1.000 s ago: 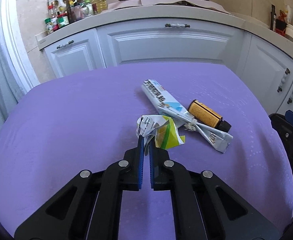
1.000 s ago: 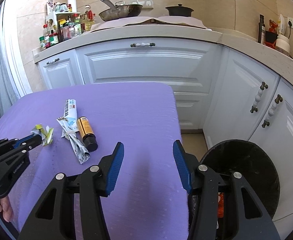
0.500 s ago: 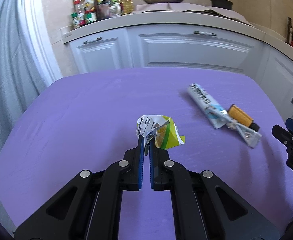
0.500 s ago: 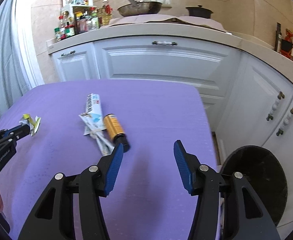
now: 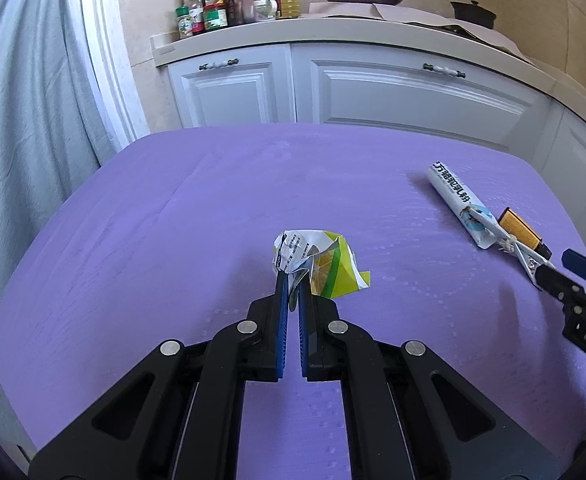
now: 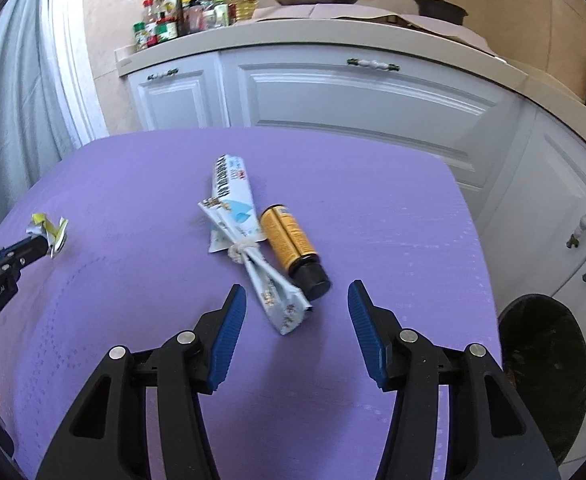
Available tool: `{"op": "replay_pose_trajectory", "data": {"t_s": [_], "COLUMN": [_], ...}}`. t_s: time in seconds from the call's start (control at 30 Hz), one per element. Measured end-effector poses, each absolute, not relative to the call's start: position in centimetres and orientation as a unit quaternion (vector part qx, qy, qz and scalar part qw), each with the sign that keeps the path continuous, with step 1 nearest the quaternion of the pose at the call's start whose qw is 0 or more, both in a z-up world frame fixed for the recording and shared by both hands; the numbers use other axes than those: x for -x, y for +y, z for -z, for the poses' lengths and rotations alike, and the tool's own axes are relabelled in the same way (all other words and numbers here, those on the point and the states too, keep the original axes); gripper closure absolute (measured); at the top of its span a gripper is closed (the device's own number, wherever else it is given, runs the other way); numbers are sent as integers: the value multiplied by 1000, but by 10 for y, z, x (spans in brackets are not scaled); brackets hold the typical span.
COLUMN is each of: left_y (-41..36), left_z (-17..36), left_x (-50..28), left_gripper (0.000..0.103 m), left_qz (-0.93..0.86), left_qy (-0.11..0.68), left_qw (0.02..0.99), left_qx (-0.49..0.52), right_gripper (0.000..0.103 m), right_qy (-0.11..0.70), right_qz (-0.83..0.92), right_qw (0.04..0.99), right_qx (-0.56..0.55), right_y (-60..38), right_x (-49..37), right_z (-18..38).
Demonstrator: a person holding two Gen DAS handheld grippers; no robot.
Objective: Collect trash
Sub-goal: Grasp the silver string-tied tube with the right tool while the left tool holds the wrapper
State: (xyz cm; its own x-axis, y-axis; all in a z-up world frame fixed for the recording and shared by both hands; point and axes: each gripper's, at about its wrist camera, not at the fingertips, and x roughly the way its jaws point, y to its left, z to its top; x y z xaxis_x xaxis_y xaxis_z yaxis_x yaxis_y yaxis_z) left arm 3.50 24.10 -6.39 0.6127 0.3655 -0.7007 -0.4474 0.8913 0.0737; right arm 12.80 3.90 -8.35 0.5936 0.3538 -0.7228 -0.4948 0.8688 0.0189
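item: crumpled yellow-white paper wrapper (image 5: 317,260), pinched in our left hand-held gripper (image 5: 291,280) above the purple surface (image 5: 153,240). right hand-held gripper (image 6: 297,316) agape, empty; we centre it over the knotted white sachet (image 6: 245,240) before closing.

I see a crumpled yellow-green wrapper (image 5: 317,264) pinched aloft over the purple table, a knotted white packet (image 6: 245,240) lying flat, and an amber bottle (image 6: 293,248) on its side touching it.
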Motion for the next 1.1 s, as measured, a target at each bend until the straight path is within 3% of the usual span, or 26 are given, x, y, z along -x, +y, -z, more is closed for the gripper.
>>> {"op": "replay_pose_trajectory", "data": {"t_s": [1.1], "left_y": [283], "left_z": [71], "left_x": [-5], "left_gripper": [98], "left_qz": [-244], "left_qy": [373], "left_qw": [890], "left_qx": [92], "right_gripper": [50], "right_qy": [425], "right_qz": [-298], "right_qw": [840], "right_qx": [160], "right_y": [92], "right_x": [-137], "right_z": [95]}}
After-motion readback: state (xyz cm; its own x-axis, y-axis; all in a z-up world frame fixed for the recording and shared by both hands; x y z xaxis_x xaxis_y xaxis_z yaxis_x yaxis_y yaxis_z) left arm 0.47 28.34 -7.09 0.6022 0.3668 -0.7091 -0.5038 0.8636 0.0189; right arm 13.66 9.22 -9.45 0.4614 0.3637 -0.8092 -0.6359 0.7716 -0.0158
